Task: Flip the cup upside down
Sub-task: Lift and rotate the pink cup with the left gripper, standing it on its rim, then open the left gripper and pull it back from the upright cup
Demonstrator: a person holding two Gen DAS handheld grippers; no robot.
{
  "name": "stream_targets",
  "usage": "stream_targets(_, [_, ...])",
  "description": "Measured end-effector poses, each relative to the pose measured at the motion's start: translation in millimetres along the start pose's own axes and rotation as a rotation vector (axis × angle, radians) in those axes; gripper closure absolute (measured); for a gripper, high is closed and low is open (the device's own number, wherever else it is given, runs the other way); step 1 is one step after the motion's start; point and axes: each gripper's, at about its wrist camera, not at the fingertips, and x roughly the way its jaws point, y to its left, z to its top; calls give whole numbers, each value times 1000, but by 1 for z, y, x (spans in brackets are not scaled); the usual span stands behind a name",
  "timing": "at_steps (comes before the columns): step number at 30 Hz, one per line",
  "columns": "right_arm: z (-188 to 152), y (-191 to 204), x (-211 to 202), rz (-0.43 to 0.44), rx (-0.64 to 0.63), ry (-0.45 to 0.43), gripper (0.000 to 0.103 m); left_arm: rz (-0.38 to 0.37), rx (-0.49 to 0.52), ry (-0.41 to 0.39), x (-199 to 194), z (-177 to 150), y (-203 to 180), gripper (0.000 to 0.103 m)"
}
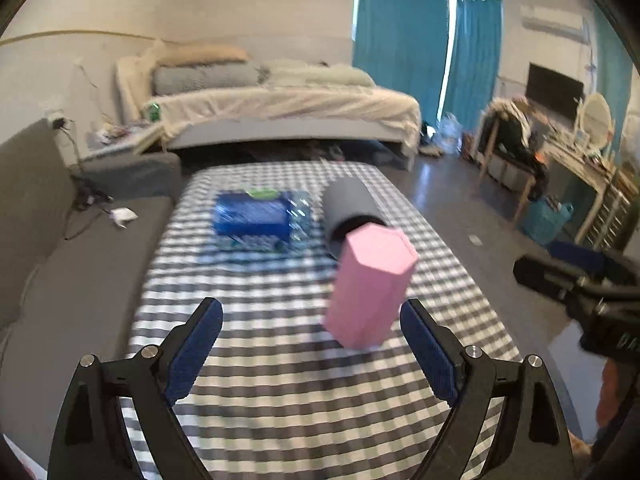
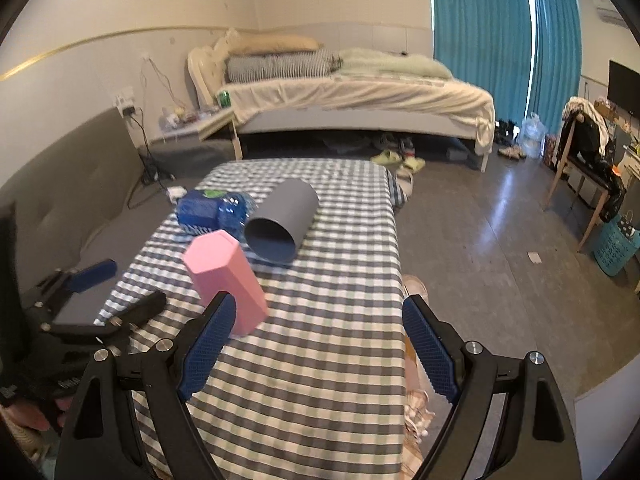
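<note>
A grey cup (image 2: 282,220) lies on its side on the checked tablecloth (image 2: 320,360), its open mouth toward me; it also shows in the left wrist view (image 1: 348,210). A pink hexagonal cup (image 2: 226,284) stands bottom-up in front of it, also in the left wrist view (image 1: 370,286). My left gripper (image 1: 310,344) is open and empty, just short of the pink cup; it also shows in the right wrist view (image 2: 100,284). My right gripper (image 2: 318,340) is open and empty, to the right of the pink cup; it also shows in the left wrist view (image 1: 560,268).
A blue pack of bottles (image 2: 216,210) lies on the table left of the grey cup. A grey sofa (image 2: 72,200) runs along the table's left side. The table's right edge drops to the floor (image 2: 500,248). A bed (image 2: 360,100) stands behind.
</note>
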Motion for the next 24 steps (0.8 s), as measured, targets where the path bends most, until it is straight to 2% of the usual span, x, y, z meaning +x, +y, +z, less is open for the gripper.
stream_targets(1, [-4, 2, 0, -5, 0, -11, 17, 16, 1, -18, -5, -1, 2, 8])
stream_targets(3, [-10, 3, 0, -6, 14, -32, 6, 42, 6, -45, -12, -3, 4, 0])
stream_targets(5, [-14, 3, -1, -7, 34, -40, 2, 58, 6, -67, -19, -9, 8, 0])
stream_targets(16, [-17, 4, -2, -16, 20, -40, 0, 96, -48, -91, -27, -18, 20, 0])
stream_targets(24, [-17, 9, -3, -13, 1, -40, 0, 92, -43, -80, -26, -20, 20, 0])
